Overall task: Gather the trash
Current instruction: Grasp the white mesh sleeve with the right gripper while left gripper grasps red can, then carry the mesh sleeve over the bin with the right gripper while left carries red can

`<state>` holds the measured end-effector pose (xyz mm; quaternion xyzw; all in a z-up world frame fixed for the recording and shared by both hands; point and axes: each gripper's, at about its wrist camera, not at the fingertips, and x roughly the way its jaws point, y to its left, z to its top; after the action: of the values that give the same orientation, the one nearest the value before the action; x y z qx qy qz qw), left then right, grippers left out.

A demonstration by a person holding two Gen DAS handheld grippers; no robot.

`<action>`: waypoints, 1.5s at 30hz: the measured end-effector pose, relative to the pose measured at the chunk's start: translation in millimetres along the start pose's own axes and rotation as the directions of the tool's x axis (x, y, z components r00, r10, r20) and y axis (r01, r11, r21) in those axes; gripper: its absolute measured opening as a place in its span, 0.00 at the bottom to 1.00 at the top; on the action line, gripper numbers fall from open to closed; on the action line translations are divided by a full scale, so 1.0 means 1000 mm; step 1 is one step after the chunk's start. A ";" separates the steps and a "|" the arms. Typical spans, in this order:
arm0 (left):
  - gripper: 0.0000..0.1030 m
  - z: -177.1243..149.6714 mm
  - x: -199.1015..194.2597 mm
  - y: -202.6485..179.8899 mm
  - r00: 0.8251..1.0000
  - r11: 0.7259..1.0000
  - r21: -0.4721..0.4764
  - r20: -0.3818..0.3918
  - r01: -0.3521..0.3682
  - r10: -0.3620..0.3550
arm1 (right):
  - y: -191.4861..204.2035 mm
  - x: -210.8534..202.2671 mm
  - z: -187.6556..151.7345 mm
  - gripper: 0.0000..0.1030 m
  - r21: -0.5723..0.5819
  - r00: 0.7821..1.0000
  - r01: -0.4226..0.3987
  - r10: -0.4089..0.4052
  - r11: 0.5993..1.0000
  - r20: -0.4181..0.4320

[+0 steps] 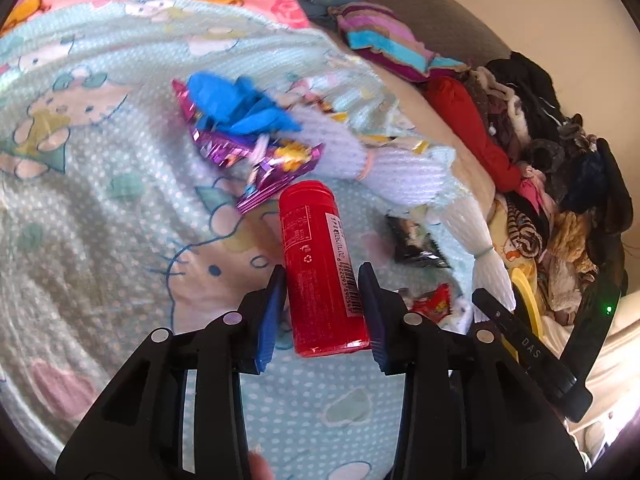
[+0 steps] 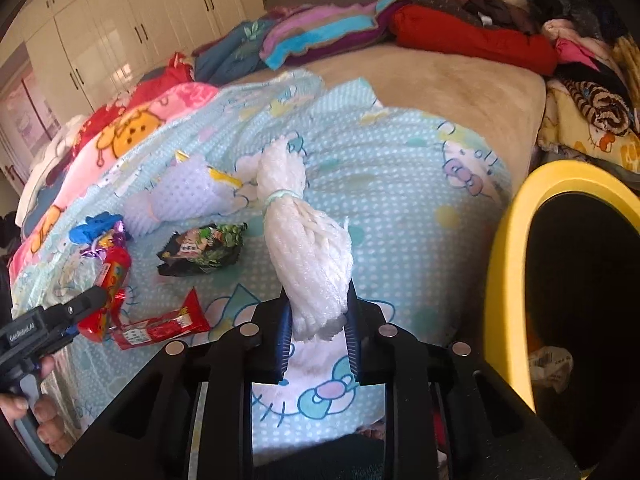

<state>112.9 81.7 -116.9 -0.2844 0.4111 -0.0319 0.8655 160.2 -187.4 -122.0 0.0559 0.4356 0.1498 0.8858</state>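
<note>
We have the left claw [image 1: 322, 308] clamped on a red bottle [image 1: 320, 264], its blue pads pressing both sides of the lower half, over the pale blue cartoon blanket [image 1: 100, 208] on the bed. Our right claw [image 2: 318, 328] grips the near end of a white foam net bundle [image 2: 308, 256], tied with a green band at its middle and lying on the same blanket. More trash sits there: a purple foil wrapper [image 1: 256, 160] with a blue scrap [image 1: 240, 108] on top, a dark snack bag [image 2: 202, 248], a red wrapper [image 2: 160, 326] and a second, lilac foam net [image 2: 188, 192]. To our right stands a yellow-rimmed bin [image 2: 508, 248] with a dark inside; a crumpled white wrapper [image 2: 550, 364] lies in it. Clothes [image 2: 480, 40] are piled along the far edge.
</note>
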 end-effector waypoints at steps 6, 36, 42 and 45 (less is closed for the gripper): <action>0.28 0.005 -0.019 -0.020 0.998 0.997 0.067 0.064 0.024 -0.028 | 0.005 -0.018 -0.002 0.21 -0.010 0.999 -0.028 0.029 1.000 0.029; 0.28 -0.004 -0.058 -0.116 0.975 0.951 0.287 0.147 0.117 -0.165 | -0.016 -0.122 0.008 0.21 -0.060 0.990 -0.009 0.018 0.998 0.142; 0.28 -0.012 -0.057 -0.138 0.973 0.932 0.339 0.136 0.129 -0.184 | -0.040 -0.135 0.004 0.21 -0.039 0.987 0.031 -0.024 0.999 0.162; 0.28 -0.018 -0.054 -0.149 0.973 0.922 0.363 0.123 0.138 -0.194 | -0.050 -0.140 0.007 0.21 -0.015 0.984 0.038 -0.035 0.999 0.173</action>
<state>90.8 -35.7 -10.6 -0.1606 0.3039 -0.1558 0.9260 96.2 -278.7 -23.9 0.0526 0.3568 0.1322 0.9233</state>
